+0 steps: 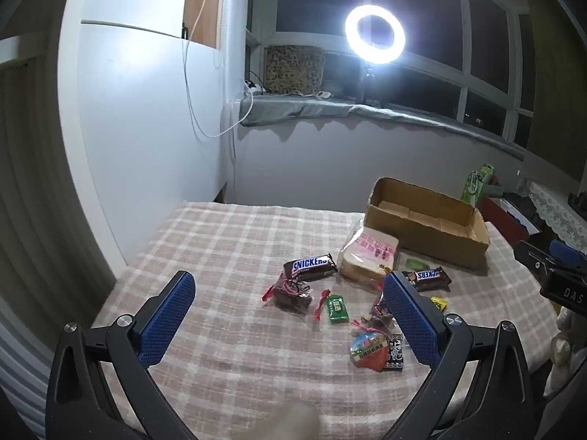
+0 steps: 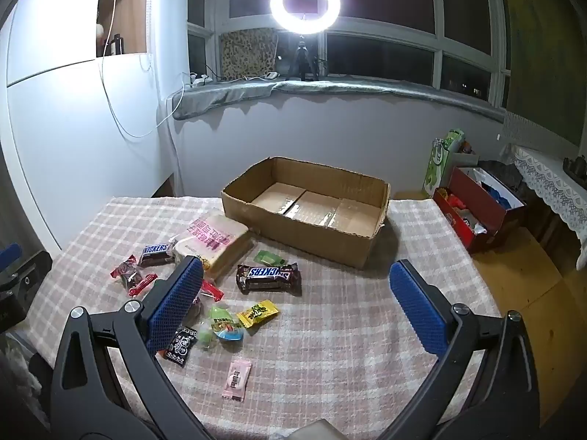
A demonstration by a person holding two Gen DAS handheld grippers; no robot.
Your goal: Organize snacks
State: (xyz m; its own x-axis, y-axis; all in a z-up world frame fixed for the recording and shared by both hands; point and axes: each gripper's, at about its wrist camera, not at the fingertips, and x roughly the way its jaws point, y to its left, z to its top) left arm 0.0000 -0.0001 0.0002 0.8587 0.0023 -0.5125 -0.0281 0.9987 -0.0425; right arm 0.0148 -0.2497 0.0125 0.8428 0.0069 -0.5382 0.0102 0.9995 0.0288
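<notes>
Both the left gripper [image 1: 290, 315] and right gripper [image 2: 295, 302] hung wide open, empty, above scattered snacks [image 2: 269, 277] near the cardboard box [image 2: 312, 234]

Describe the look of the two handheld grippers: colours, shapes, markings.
Both look alike. The left gripper and right gripper each have two glossy black plastic arms with triangular cut-outs and round silver pivot bolts. Each finger carries a flat, rectangular blue pad with a fine dotted grip texture. No cables or sleeves show. The right gripper's body, seen from the left wrist view, bears white letters "DAS".

Snacks [image 2: 269, 278] scattered, cardboard box [image 2: 312, 233] empty, checked cloth [image 2: 330, 330]
</notes>
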